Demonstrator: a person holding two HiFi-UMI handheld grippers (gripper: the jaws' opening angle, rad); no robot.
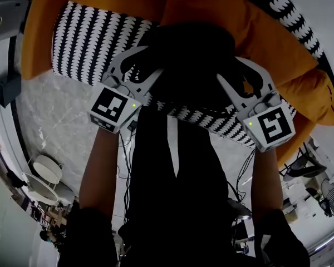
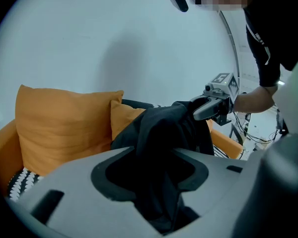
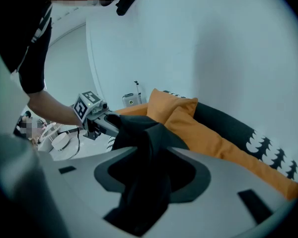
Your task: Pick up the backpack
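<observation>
On an orange sofa below a bare pale wall, slumped before the cushions: the black backpack. Flanked by left tongs and right tongs, both spread wide with its dark fabric bunched between the jaws, seemingly not yet pinched. Set one to each side, the better to share a limp, sagging load on the lift.

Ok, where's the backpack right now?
Head view, centre: the black backpack sits on the sofa's black-and-white seat in front of the orange cushions, with the left claw and right claw at either side, its fabric between each one's jaws.
</observation>
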